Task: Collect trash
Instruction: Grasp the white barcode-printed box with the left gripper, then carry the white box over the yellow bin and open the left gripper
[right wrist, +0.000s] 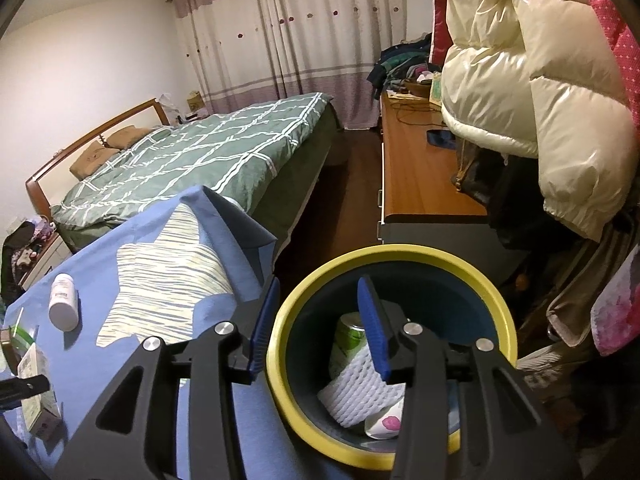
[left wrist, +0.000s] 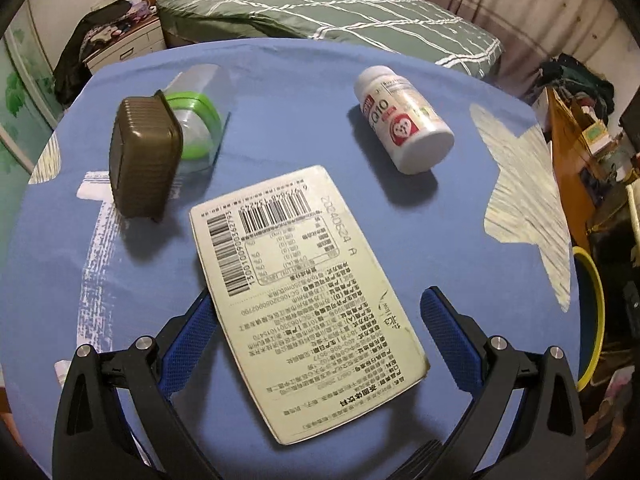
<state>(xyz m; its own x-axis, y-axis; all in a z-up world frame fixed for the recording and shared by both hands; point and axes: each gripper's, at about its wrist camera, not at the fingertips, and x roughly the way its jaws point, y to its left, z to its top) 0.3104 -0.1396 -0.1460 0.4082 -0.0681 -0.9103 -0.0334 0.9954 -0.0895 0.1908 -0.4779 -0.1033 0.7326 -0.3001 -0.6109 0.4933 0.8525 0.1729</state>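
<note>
In the left wrist view, a flat cream carton (left wrist: 304,292) with barcodes lies on the blue cloth-covered table (left wrist: 280,92). My left gripper (left wrist: 316,316) is open, its blue pads on either side of the carton's near half. Beyond lie a white pill bottle (left wrist: 404,120) on its side, a brown plastic tub (left wrist: 144,160) and a clear container with a green band (left wrist: 196,120). In the right wrist view, my right gripper (right wrist: 320,316) is open and empty above the yellow-rimmed bin (right wrist: 304,280), which holds a green can (right wrist: 350,340), white foam netting (right wrist: 360,388) and a cup.
A bed with a green checked quilt (right wrist: 208,152) stands behind the table. A wooden desk (right wrist: 420,172) and hanging padded coats (right wrist: 540,80) are on the right beside the bin. A cluttered nightstand (left wrist: 120,40) stands far left.
</note>
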